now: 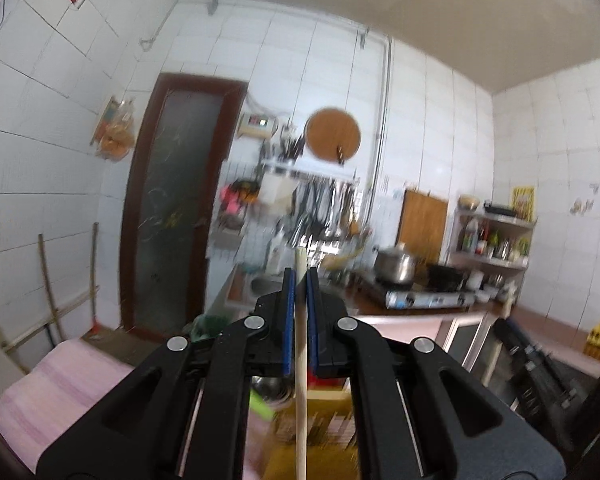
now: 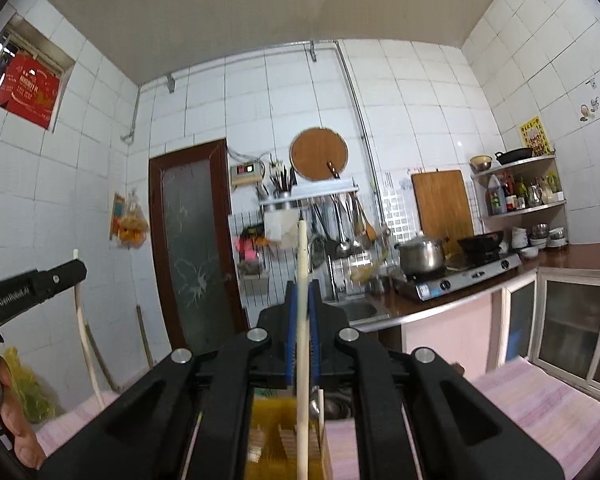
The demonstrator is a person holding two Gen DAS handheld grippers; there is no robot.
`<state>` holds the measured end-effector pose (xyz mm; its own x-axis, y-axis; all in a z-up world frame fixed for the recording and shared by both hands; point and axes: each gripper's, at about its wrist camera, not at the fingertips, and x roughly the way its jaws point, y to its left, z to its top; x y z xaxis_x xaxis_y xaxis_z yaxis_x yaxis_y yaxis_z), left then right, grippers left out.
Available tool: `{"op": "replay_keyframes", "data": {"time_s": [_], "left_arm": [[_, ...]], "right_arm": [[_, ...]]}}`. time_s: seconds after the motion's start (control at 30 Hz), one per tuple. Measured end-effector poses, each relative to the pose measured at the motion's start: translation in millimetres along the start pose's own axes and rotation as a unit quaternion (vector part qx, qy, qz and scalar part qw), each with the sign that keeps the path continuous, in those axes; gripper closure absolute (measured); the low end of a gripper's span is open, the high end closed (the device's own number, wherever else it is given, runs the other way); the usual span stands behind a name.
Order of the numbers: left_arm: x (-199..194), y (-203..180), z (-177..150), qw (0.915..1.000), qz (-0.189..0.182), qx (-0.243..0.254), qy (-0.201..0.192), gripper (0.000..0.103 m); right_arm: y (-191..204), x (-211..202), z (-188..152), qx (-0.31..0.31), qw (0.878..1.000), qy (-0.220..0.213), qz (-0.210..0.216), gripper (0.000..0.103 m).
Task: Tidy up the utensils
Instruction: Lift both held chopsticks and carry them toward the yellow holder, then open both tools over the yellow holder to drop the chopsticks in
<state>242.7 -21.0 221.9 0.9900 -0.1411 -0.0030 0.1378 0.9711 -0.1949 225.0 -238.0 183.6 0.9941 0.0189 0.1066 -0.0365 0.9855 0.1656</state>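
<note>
My left gripper (image 1: 301,276) is shut on a pale wooden chopstick (image 1: 301,360) that stands upright between its blue pads, held above a yellow compartmented utensil holder (image 1: 324,428). My right gripper (image 2: 303,288) is shut on a second, cream-coloured chopstick (image 2: 302,360), also upright, over the same yellow holder (image 2: 268,440). The left gripper also shows at the left edge of the right wrist view (image 2: 76,270), with its chopstick (image 2: 85,336) hanging below it. A metal bowl (image 2: 336,404) lies just behind the holder.
A pink striped cloth (image 2: 540,400) covers the surface under the holder. Behind are a brown glass door (image 2: 192,248), a wall rack of hanging utensils (image 2: 332,216), a sink, a gas stove with a steel pot (image 2: 422,256), and a corner shelf with bottles (image 2: 520,192).
</note>
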Motion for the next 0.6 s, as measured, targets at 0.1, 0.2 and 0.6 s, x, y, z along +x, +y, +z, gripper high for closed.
{"op": "replay_keyframes", "data": {"time_s": [0.1,0.2,0.6], "left_arm": [[26.1,-9.2,-0.3,0.9998,-0.01,0.002,-0.019,0.098],[58.3,-14.2,-14.9,0.9997,-0.002,0.006,-0.025,0.098],[133.0,-5.5,-89.2,0.9987,0.027,0.033,0.03,0.098]], "right_arm": [[1.4,27.4,-1.9,0.001,1.0,-0.009,0.002,0.097],[0.4,55.4,-13.3,0.001,1.0,-0.013,0.002,0.097],[-11.4,110.0,-79.5,-0.012,0.999,0.045,0.0,0.097]]}}
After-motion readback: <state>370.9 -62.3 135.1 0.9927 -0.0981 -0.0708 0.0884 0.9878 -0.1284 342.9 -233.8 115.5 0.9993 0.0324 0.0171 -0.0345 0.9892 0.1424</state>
